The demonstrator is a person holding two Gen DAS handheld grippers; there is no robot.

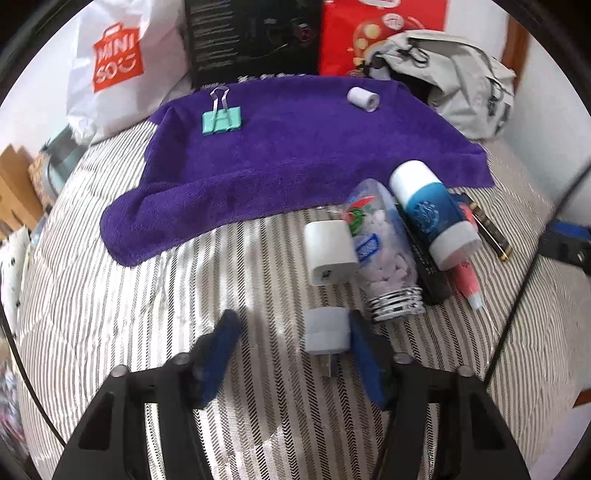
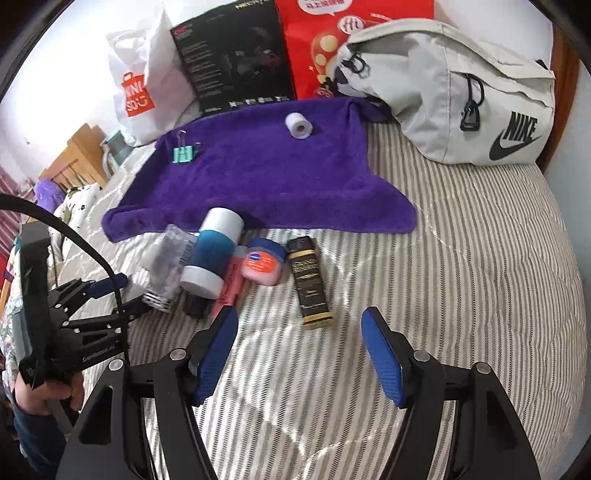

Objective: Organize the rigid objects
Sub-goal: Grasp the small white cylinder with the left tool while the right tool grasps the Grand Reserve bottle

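A purple towel (image 1: 295, 158) lies on the striped bed, with a teal binder clip (image 1: 221, 120) and a white tape roll (image 1: 363, 98) on it. In front of the towel lies a pile: white charger (image 1: 332, 253), clear pill bottle (image 1: 384, 254), blue-and-white bottle (image 1: 432, 210), pink tube (image 1: 469, 273), dark gold-trimmed box (image 2: 310, 282) and Vaseline jar (image 2: 264, 264). My left gripper (image 1: 293, 350) is open, with a small white USB adapter (image 1: 327, 332) lying beside its right finger. Just short of the dark box, my right gripper (image 2: 299, 347) is open and holds nothing.
Along the back stand a white Miniso bag (image 1: 118, 62), a black box (image 1: 255, 33), a red bag (image 1: 369, 29) and a grey Nike bag (image 2: 461, 96). A hand (image 2: 37, 398) holds the left gripper (image 2: 123, 295). Bare striped cover (image 2: 461, 258) spreads to the right.
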